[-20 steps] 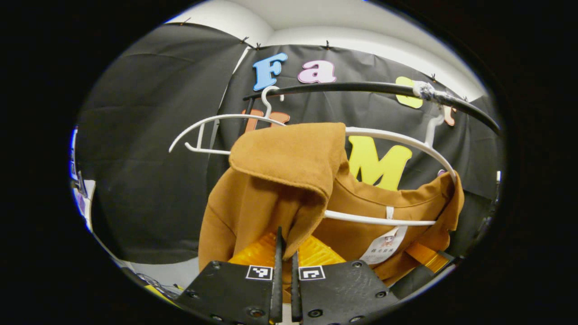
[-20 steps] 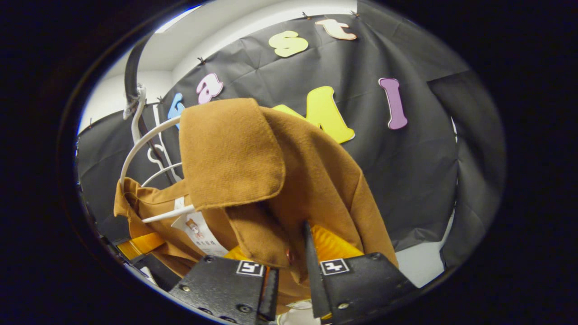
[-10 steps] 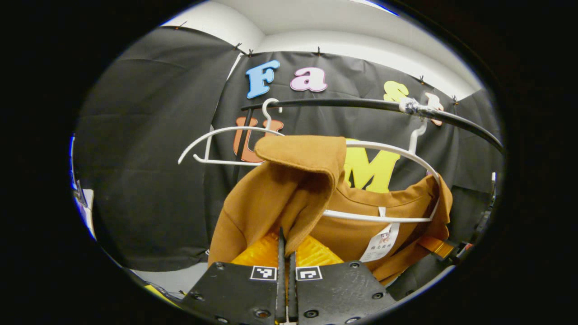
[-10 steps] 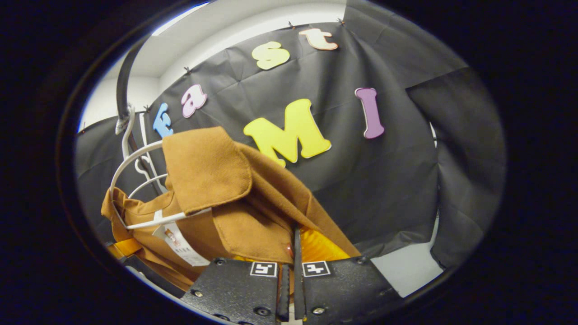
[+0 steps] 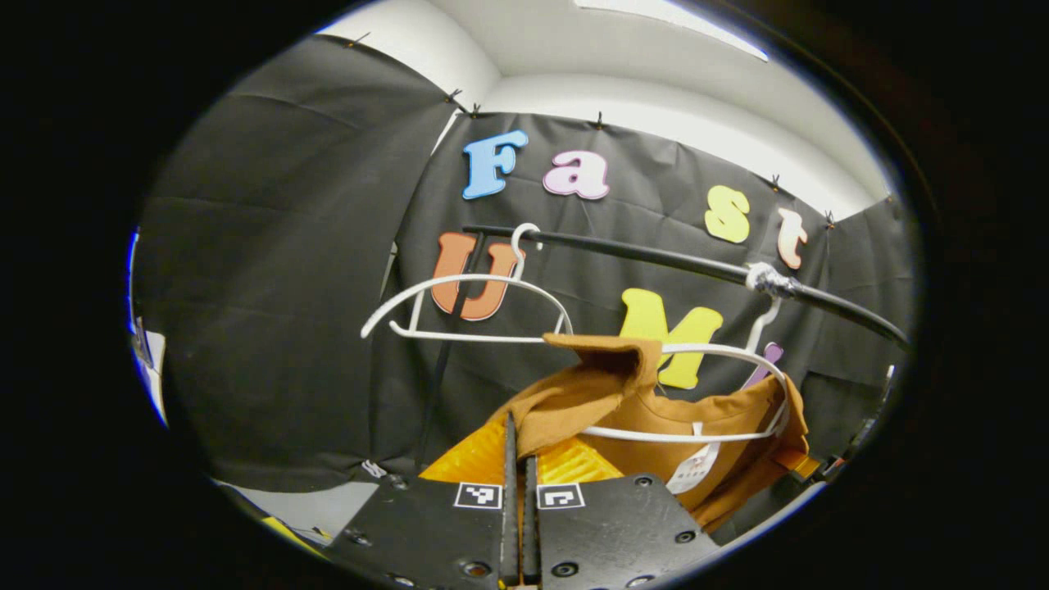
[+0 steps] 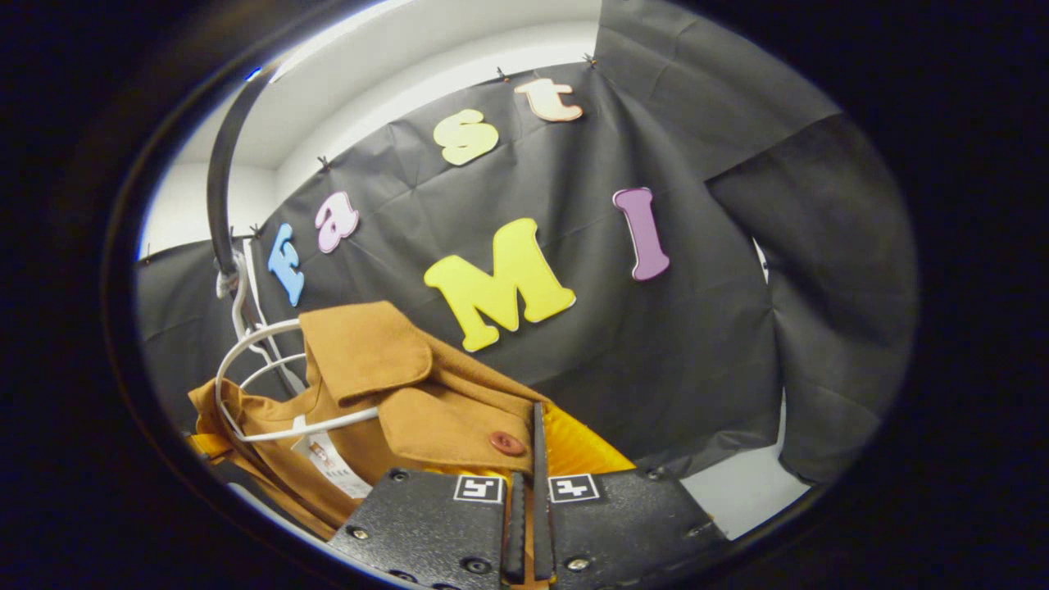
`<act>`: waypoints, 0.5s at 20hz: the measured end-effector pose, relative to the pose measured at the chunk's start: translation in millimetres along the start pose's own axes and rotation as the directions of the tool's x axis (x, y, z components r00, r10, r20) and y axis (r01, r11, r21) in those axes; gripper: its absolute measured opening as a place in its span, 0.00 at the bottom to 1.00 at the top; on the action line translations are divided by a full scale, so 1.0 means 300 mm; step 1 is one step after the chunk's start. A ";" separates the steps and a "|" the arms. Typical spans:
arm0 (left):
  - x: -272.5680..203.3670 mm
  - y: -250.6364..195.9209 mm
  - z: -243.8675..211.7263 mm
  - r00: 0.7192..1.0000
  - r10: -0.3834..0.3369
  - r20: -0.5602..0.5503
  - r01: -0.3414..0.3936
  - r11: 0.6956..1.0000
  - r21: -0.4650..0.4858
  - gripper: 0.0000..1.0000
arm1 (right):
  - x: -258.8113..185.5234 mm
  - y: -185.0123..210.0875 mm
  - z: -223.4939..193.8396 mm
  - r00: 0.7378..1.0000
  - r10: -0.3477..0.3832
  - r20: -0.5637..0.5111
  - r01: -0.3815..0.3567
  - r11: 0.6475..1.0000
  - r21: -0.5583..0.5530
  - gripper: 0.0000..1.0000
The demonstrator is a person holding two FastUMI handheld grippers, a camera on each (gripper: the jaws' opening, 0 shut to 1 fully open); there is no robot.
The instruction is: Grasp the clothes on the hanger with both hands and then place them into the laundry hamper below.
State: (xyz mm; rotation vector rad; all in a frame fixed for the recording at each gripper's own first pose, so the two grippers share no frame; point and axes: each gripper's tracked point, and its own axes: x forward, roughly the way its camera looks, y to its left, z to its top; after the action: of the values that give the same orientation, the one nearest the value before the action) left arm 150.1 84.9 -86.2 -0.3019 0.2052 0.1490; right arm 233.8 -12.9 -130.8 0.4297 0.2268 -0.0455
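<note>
A brown coat [image 5: 672, 410] with a white neck tag still drapes over a white hanger [image 5: 737, 352] that hooks on a black rail [image 5: 656, 254]. In the left gripper view my left gripper [image 5: 516, 434] is shut on the coat's front edge, low and in front of the hanger. In the right gripper view the same coat [image 6: 393, 385] with its collar flap and a brown button [image 6: 506, 443] lies before my right gripper [image 6: 529, 426], which is shut on the cloth by the button. The white hanger [image 6: 262, 385] runs through the coat's neck. The hamper is hidden.
A second, bare white hanger [image 5: 467, 307] hangs on the rail to the left of the coat. The black rail [image 6: 217, 164] curves up at the left of the right gripper view. Black cloth walls close in behind; a pale floor strip [image 6: 737, 492] shows low at the right.
Both grippers closed on the coat and pulled it down and away from the rail. The collar now sits lower in both views, and the coat's shoulders slide down the hanger.
</note>
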 end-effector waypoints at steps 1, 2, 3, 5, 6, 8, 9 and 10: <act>-0.001 0.012 0.016 1.000 0.000 0.004 0.000 1.000 0.004 0.07 | -0.002 -0.011 0.028 1.000 -0.004 0.023 0.004 1.000 0.000 0.07; -0.001 0.021 0.031 1.000 -0.001 0.010 0.000 1.000 0.007 0.07 | 0.001 -0.019 0.050 0.999 -0.001 0.039 0.001 1.000 -0.003 0.07; 0.002 0.034 0.045 1.000 0.004 0.019 -0.004 1.000 0.009 0.02 | 0.007 -0.024 0.057 0.999 0.001 0.042 -0.001 1.000 -0.009 0.07; 0.008 0.067 0.064 0.999 0.028 0.025 -0.028 1.000 -0.001 0.02 | 0.027 -0.034 0.078 0.999 0.012 0.036 -0.012 1.000 0.003 0.07; 0.011 0.083 0.076 0.999 0.037 0.033 -0.037 0.999 -0.011 0.01 | 0.041 -0.032 0.091 0.999 0.023 0.034 -0.024 1.000 0.013 0.07; 0.025 0.117 0.094 0.998 0.055 0.038 -0.054 0.998 -0.018 0.02 | 0.063 -0.030 0.111 0.998 0.047 0.032 -0.048 0.998 0.038 0.07; 0.032 0.132 0.102 0.998 0.060 0.037 -0.059 0.998 -0.013 0.02 | 0.077 -0.026 0.114 0.998 0.060 0.024 -0.061 0.997 0.049 0.07; 0.039 0.151 0.108 0.997 0.063 0.035 -0.062 0.998 -0.018 0.07 | 0.096 -0.025 0.122 0.997 0.074 0.022 -0.075 0.995 0.066 0.07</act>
State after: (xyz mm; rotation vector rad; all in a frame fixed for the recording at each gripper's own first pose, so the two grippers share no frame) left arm 159.3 139.1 -71.2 -0.3093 0.1788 0.2179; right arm 268.7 -34.9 -108.0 0.5038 0.1903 0.0159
